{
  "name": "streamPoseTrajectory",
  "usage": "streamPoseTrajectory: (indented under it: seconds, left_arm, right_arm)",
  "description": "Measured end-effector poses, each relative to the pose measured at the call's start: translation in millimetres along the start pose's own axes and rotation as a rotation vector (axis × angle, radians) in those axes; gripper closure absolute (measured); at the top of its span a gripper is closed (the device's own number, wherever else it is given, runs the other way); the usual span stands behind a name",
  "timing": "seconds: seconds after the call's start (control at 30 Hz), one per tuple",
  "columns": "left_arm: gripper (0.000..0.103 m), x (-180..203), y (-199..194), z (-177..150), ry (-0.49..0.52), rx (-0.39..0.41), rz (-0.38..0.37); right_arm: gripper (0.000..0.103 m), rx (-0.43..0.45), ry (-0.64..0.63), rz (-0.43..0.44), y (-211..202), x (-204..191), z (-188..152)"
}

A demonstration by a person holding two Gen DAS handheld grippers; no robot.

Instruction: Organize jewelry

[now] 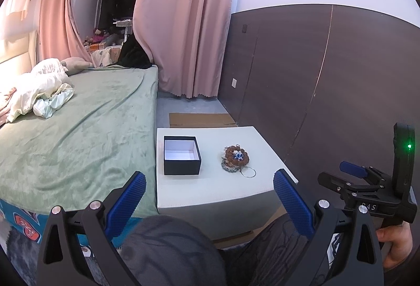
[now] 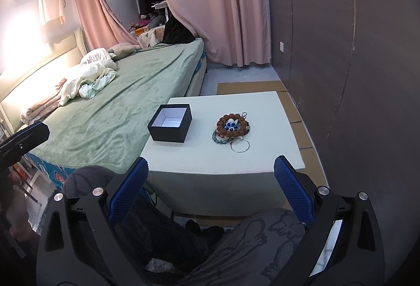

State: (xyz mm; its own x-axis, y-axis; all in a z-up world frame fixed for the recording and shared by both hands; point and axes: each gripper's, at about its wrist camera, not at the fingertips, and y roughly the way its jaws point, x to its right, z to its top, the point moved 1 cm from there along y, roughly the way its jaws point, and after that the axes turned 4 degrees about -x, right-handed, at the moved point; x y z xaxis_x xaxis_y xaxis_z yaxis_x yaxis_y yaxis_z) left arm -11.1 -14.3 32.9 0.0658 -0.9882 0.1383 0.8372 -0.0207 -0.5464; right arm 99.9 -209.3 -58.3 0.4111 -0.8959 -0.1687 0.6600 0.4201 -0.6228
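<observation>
A green-covered bed (image 2: 110,112) flanks the white worktop (image 2: 257,154). An open black box (image 2: 170,125) sits near its left edge; the jewelry pile (image 2: 232,125) lies mid-worktop. Left gripper (image 1: 210,188) and right gripper (image 2: 211,173) fingers spread wide, holding nothing

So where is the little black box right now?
The black box sits open on the white table, left of the jewelry pile and nearest the bed.
</observation>
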Motion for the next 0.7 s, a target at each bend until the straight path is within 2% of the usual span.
streamPoseTrajectory:
  seconds: [0.5, 0.7]
  left_arm:
    - [0.008, -3, 56, 25, -0.005, -0.053, 0.014]
    - [0.008, -2, 95, 32, -0.002, -0.112, 0.009]
  right_arm:
    - [0.007, -0.05, 0.018, 0.053, 38, 27, 21]
    - [0.007, -0.073, 0.03, 0.068, 59, 43, 29]
